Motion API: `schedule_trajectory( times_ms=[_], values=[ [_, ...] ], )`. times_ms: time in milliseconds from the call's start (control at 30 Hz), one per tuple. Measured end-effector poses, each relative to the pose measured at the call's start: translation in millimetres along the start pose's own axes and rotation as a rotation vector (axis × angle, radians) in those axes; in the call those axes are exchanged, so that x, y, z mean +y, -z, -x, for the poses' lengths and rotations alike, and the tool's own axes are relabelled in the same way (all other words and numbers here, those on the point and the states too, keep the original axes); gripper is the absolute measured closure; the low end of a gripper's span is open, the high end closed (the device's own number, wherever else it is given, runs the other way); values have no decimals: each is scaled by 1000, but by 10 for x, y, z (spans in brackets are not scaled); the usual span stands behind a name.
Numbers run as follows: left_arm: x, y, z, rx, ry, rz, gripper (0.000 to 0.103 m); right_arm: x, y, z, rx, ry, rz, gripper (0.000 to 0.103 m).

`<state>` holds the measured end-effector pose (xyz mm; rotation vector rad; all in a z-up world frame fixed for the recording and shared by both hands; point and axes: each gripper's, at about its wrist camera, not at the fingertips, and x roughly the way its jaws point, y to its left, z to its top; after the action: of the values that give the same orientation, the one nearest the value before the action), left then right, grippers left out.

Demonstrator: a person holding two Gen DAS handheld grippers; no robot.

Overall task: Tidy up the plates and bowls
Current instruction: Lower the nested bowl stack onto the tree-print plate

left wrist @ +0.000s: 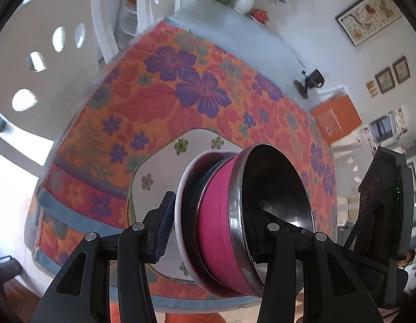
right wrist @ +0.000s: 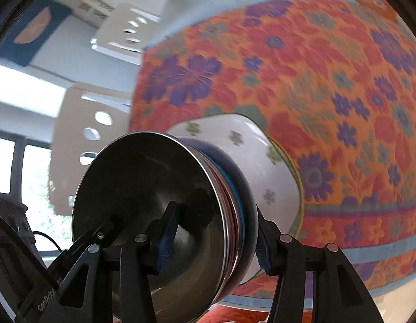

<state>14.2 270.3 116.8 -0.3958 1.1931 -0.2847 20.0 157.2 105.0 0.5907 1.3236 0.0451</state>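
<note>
A stack of bowls stands on a white flowered plate point(left wrist: 164, 167) on the floral tablecloth. The top one is a pink bowl point(left wrist: 221, 220) with a steel inside point(left wrist: 275, 188), resting in a white-rimmed bowl point(left wrist: 181, 202). My left gripper point(left wrist: 210, 226) straddles the stack's rim, one finger inside the steel bowl and one outside. My right gripper point(right wrist: 213, 237) straddles the opposite rim of the steel bowl point(right wrist: 143, 188) the same way, with the flowered plate point(right wrist: 251, 145) behind. The jaws stand apart around the stack.
The table has an orange floral cloth point(left wrist: 181, 86). White chairs point(left wrist: 46, 53) stand behind it. A white vase with flowers point(left wrist: 245, 0), a small red dish point(left wrist: 260, 16) and a dark mug point(left wrist: 315, 78) sit at the far side. An orange box point(left wrist: 337, 118) lies at the right.
</note>
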Motion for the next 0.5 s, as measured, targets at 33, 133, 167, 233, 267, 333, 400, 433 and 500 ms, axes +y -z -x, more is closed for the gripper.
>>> schedule_trajectory(
  times_ms=[33, 133, 167, 233, 267, 333, 400, 433, 500],
  values=[
    [4, -18, -22, 4, 6, -8, 61, -24, 1, -18, -1, 10, -12, 53],
    [11, -66, -74, 9, 36, -30, 61, -37, -40, -41, -16, 32, -27, 53],
    [20, -78, -93, 8, 46, -36, 61, -4, -44, -22, -27, 45, -24, 53],
    [35, -100, -138, 4, 59, -53, 61, 14, -59, -23, -46, 64, -13, 53],
    [40, -117, -168, 9, 54, -64, 61, 20, -66, -31, -59, 70, -6, 53],
    [24, -144, -250, 34, 26, -115, 61, 3, -71, -87, -65, 78, -2, 54],
    [4, -154, -234, 21, 19, -145, 61, -28, -60, -132, -51, 74, -17, 55],
    [-14, -153, -208, 11, 7, -166, 61, -38, -52, -126, -62, 63, -17, 55],
    [-41, -153, -139, -11, -8, -207, 61, -20, -42, -97, -71, 56, 5, 55]
  ],
)
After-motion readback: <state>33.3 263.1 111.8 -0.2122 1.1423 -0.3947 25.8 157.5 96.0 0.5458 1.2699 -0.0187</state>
